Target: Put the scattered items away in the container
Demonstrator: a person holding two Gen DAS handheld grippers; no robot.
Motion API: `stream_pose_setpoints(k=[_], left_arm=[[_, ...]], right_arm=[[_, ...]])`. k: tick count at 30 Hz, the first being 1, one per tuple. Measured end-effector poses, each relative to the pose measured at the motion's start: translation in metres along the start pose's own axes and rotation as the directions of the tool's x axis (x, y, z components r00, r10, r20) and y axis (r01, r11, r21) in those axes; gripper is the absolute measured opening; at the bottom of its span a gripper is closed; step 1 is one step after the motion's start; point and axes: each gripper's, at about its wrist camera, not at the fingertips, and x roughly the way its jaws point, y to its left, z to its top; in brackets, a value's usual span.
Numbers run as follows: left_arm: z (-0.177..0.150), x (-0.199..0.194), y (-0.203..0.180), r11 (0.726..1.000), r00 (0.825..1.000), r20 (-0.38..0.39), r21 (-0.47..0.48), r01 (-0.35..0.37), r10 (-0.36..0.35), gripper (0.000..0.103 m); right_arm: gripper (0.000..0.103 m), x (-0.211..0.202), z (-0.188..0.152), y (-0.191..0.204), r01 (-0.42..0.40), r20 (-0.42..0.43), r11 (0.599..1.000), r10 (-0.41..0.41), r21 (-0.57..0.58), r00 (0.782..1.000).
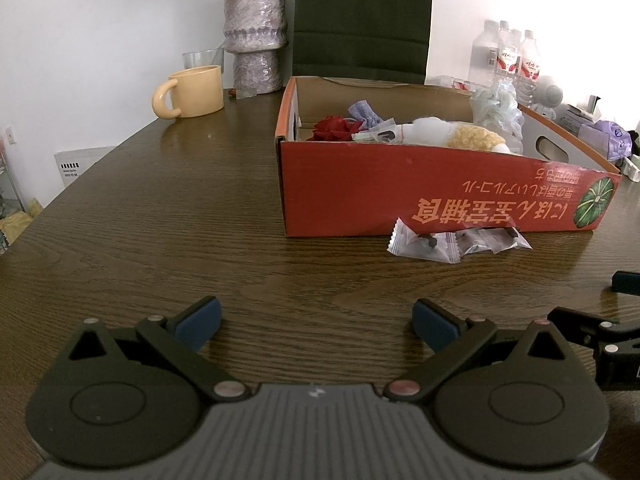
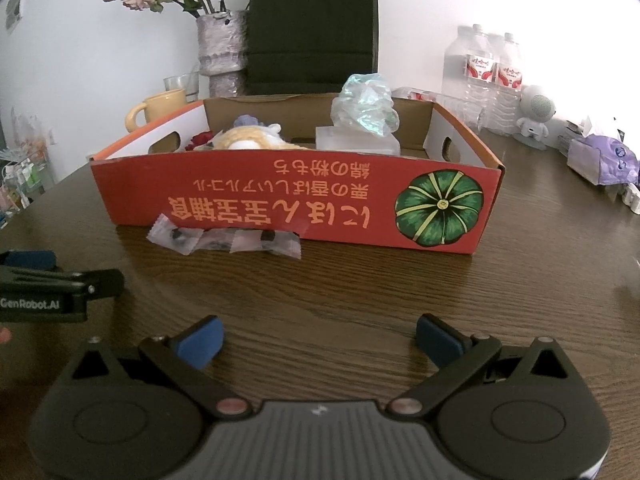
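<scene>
A dark wood-grain bench [image 1: 160, 220] fills both views, and on it stands a shallow red cardboard box [image 2: 280, 204] printed with upside-down lettering and a green pumpkin picture, its open top facing up. Behind the box a dark green chair back [image 1: 362, 20] rises against the white wall, with a grey textured vase [image 1: 256, 36] of dried flowers to its left and a pack of water bottles [image 2: 484, 72] at the far right. A yellow mug [image 1: 192, 92] sits on the bench left of the box, just in front of a clear glass [image 1: 202, 58]. Inside the box lie a white and yellow plush toy [image 1: 460, 134], a crumpled clear plastic bag [image 2: 366, 104] on top of a pale translucent block [image 2: 356, 140], a red fabric rose [image 1: 334, 128] and a small lilac knitted piece [image 1: 364, 112]. Outside the box, touching the foot of its near red wall, lie two translucent wrapped sweets [image 1: 452, 242] side by side on the bench. The left gripper [image 1: 316, 322] hovers low over bare wood near the front edge, its jaws spread wide with nothing between the blue pads. The right gripper [image 2: 318, 338] is just beside it, likewise with jaws spread wide and holding nothing, aimed at the box's long red side.
</scene>
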Motion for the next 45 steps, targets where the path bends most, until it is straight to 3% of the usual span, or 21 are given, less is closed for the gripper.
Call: stream_pose_setpoints(k=[23, 31, 38, 41, 45], left_arm=[[-0.001, -0.001, 0.000, 1.000, 1.000, 0.004, 0.003, -0.002, 0.002, 0.103], [0.012, -0.005, 0.002, 0.995, 0.994, 0.055, -0.013, 0.097, -0.096, 0.102], [0.033, 0.017, -0.005, 0.983, 0.984, 0.045, -0.051, 0.175, -0.173, 0.079], [0.038, 0.028, -0.018, 0.979, 0.979, 0.035, -0.025, 0.200, -0.199, 0.072], [0.039, 0.038, -0.034, 0.986, 0.986, 0.021, 0.027, 0.167, -0.167, 0.061]], right_arm=[[0.102, 0.000, 0.001, -0.001, -0.026, 0.010, 1.000, 0.026, 0.009, 1.000], [0.088, 0.012, 0.026, 0.011, -0.092, 0.051, 0.996, 0.092, -0.001, 0.994], [0.074, 0.039, 0.046, 0.005, -0.089, 0.025, 0.994, 0.088, 0.063, 0.996], [0.072, 0.043, 0.046, 0.007, -0.086, 0.024, 0.996, 0.085, 0.034, 0.996], [0.043, 0.041, 0.042, 0.012, -0.073, 0.035, 0.997, 0.075, -0.039, 0.997]])
